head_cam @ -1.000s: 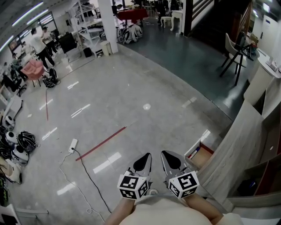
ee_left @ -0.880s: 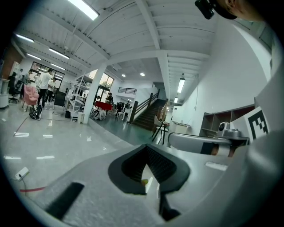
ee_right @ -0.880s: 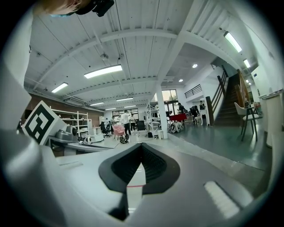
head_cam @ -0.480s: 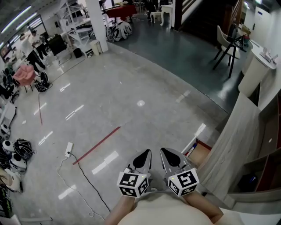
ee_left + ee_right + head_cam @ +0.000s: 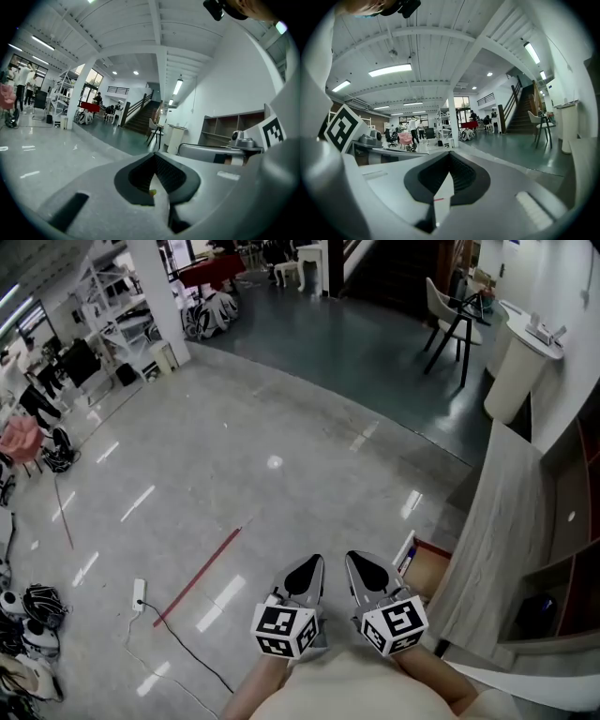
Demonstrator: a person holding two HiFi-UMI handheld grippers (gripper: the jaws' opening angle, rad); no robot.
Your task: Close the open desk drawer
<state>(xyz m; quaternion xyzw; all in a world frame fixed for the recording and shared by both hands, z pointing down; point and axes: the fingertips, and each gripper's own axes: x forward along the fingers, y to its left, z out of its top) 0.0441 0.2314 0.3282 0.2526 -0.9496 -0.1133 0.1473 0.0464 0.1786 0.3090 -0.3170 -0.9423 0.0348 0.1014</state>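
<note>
In the head view the open drawer (image 5: 427,567) juts from the foot of a pale wooden desk (image 5: 506,521) at the right, its light wood bottom and red-edged rim showing. My left gripper (image 5: 312,563) and right gripper (image 5: 356,559) are held side by side low in the middle, both shut and holding nothing. The right gripper's tip lies just left of the drawer, apart from it. The left gripper (image 5: 154,161) and right gripper (image 5: 450,161) each show pads pressed together in their own views, pointing across the hall.
A glossy grey floor spreads ahead, with a red tape line (image 5: 197,577) and a white power strip (image 5: 139,592) with black cable at left. A white column (image 5: 155,287), shelves, people and a chair (image 5: 448,310) stand far back. Open shelf cubbies (image 5: 553,606) lie at right.
The whole view has swung: the desk and drawer have drifted slightly left and nearer, the floor markings have slid left. Both grippers stay shut, side by side.
</note>
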